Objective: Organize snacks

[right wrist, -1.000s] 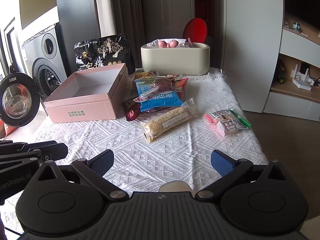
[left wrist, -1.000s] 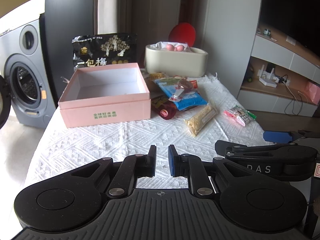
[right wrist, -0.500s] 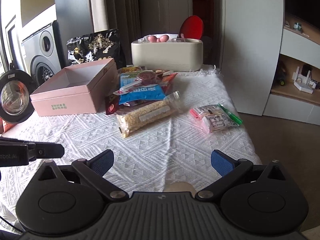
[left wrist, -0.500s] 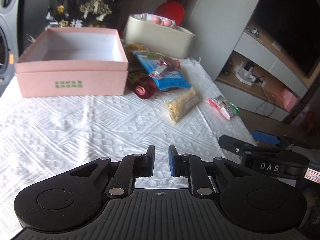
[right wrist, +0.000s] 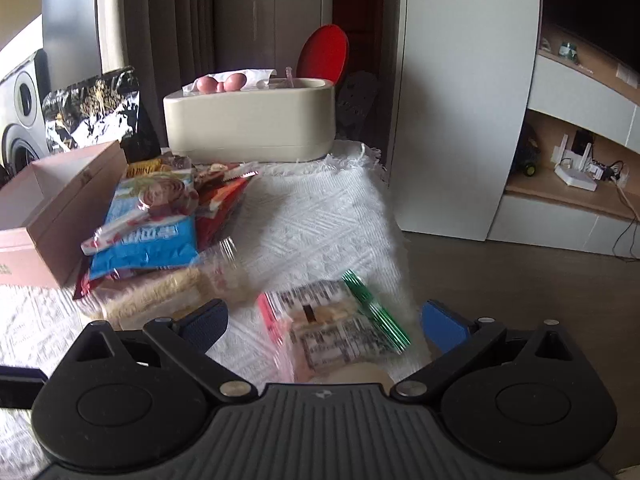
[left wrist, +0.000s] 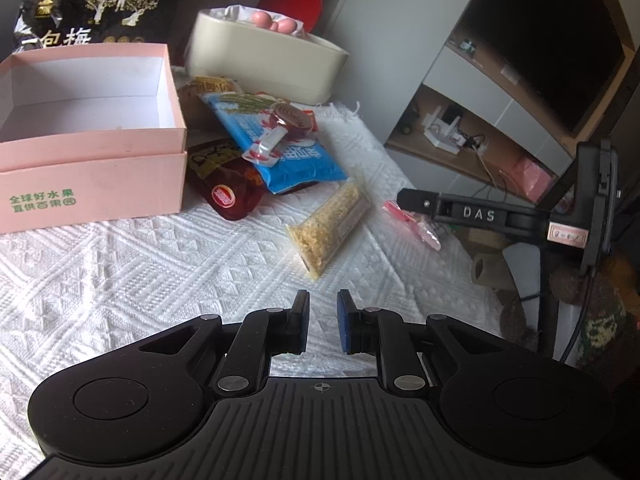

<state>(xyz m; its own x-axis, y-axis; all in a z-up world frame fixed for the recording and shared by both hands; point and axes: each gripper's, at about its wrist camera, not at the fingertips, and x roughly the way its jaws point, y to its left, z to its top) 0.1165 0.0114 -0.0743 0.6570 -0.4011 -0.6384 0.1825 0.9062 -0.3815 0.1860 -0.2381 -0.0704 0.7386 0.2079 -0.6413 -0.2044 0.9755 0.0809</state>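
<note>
An open, empty pink box [left wrist: 92,136] sits at the left of the white cloth; it also shows in the right wrist view [right wrist: 52,216]. Beside it lies a pile of snacks: a blue packet [left wrist: 280,148] with a lollipop [left wrist: 286,120] on top, a dark red packet [left wrist: 224,184], and a clear bag of beige grains [left wrist: 332,224]. A small pink and green packet [right wrist: 336,328] lies near the cloth's right edge. My right gripper [right wrist: 324,320] is open, its fingers either side of that packet. My left gripper [left wrist: 322,320] is nearly shut and empty, just short of the grain bag.
A cream tub [left wrist: 260,60] holding pink eggs [left wrist: 276,22] and a black snack bag [left wrist: 84,12] stand at the back. The white cloth [left wrist: 120,272] covers the table [right wrist: 320,216]. A TV cabinet [right wrist: 580,160] is at the right, a washing machine [right wrist: 20,120] at the left.
Both grippers have moved forward over the table. The right one has closed in on the pink and green packet, still wide open. The left one has neared the grain bag.
</note>
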